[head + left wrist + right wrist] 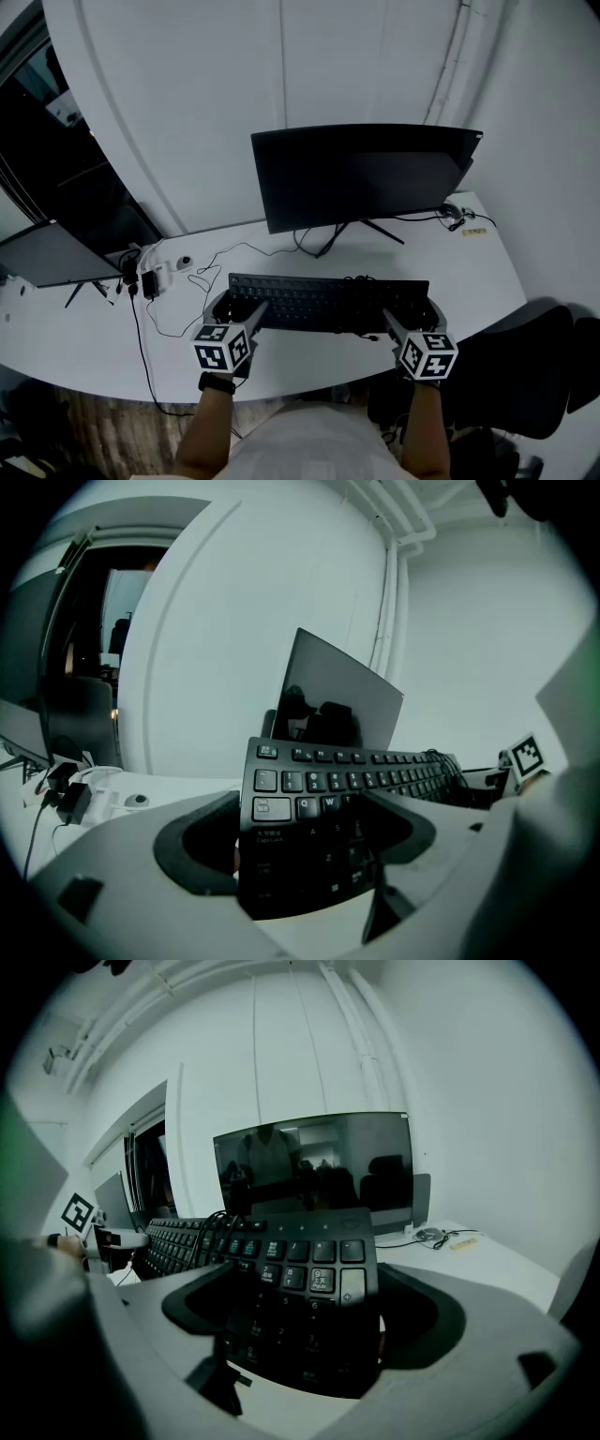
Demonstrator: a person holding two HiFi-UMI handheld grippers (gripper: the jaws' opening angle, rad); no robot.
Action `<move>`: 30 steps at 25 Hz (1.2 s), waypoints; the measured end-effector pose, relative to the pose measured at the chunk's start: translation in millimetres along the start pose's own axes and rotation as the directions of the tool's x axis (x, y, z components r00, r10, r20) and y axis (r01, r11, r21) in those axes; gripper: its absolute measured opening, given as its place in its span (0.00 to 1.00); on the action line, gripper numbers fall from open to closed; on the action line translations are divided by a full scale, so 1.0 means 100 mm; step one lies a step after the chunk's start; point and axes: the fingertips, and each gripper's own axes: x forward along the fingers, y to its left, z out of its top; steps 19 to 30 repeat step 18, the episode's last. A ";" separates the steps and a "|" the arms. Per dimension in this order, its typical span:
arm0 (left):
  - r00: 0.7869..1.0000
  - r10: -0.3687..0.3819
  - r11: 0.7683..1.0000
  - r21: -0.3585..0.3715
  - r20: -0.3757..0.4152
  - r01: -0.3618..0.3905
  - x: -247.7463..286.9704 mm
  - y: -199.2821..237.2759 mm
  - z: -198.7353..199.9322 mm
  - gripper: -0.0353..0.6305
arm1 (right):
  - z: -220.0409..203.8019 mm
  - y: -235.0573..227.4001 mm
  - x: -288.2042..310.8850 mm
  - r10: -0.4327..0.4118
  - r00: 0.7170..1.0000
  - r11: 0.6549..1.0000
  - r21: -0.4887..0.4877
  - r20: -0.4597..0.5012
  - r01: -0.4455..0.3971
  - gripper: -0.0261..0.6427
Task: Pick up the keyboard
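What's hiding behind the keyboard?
A dark monitor stands behind it on the white desk, then a white wall. Whatever lies under the keyboard is covered.

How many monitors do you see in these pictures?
2. The large monitor stands behind the keyboard; the second monitor is at the left end of the desk, partly cut off. More may be out of view.

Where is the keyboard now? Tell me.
The keyboard is at the head view's centre, in front of the monitor, its ends gripped by the left hand-held gripper and the right hand-held gripper.
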 end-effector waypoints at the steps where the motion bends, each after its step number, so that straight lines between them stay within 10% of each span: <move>1: 1.000 0.002 1.000 0.000 0.000 -0.002 -0.01 0.00 0.00 0.61 | 0.00 0.00 0.00 0.001 1.000 1.000 0.000 0.000 -0.001 0.73; 30: 1.000 0.014 1.000 -0.004 -0.010 -0.014 -0.04 0.02 -0.05 0.61 | -0.07 0.03 0.01 0.013 1.000 1.000 0.008 -0.016 -0.013 0.73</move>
